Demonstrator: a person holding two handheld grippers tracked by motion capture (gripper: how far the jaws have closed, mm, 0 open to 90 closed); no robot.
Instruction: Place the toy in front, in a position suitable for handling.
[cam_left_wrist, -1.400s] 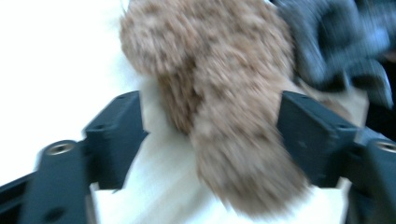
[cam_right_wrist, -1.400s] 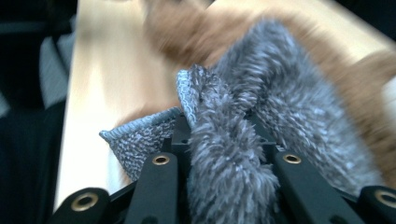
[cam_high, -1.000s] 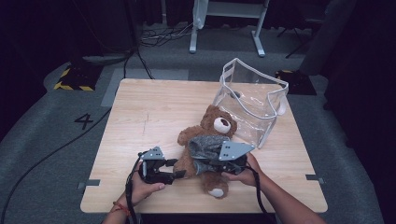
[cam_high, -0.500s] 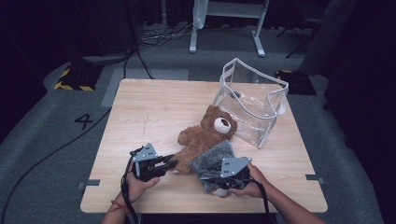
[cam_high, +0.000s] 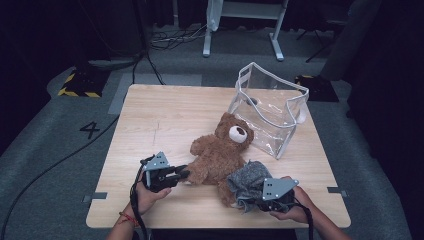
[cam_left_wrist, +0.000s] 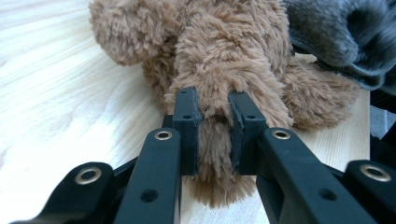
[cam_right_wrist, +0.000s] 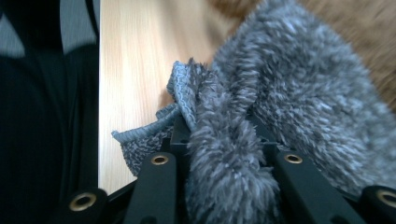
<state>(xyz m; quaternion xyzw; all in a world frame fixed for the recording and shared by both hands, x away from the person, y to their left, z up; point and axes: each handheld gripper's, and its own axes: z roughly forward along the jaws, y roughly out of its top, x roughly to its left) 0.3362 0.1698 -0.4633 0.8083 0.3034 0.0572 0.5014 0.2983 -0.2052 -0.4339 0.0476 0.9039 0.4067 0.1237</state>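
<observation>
At the near edge of the wooden desk (cam_high: 150, 115), the right claw (cam_high: 260, 202) is held in the person's right hand (cam_high: 295, 210), with its grey three-cornered plate on top. Its jaws are clamped on a fold of a fuzzy grey cloth (cam_high: 247, 182); in the right gripper view the grey pile (cam_right_wrist: 261, 116) is seen bunched between the two black jaws, with a stitched hem hanging out at the left. The cloth lies bunched over the lower end of a brown teddy bear (cam_high: 220, 157), near the front right of the desk.

To the left, the left claw (cam_high: 182, 174) is held in the left hand (cam_high: 147, 195), level with the desk and pointed at the bear. Its jaws have just been closing, and they are now pressed on one plush limb of the bear; in the left gripper view the brown fur (cam_left_wrist: 224, 70) is squeezed between the two pads, with a tuft sticking out towards the camera, and the grey cloth (cam_left_wrist: 341, 37) is seen at the upper right.

The teddy bear is laid on the desk near its middle, its head and pale muzzle turned towards the far right. Just beyond the head, a clear plastic bag (cam_high: 270, 112) with white edging and handles is stood upright and open at the desk's far right.

Beyond the desk, a grey floor with black cables (cam_high: 175, 42) and the white legs of a stand (cam_high: 240, 20) are seen.
</observation>
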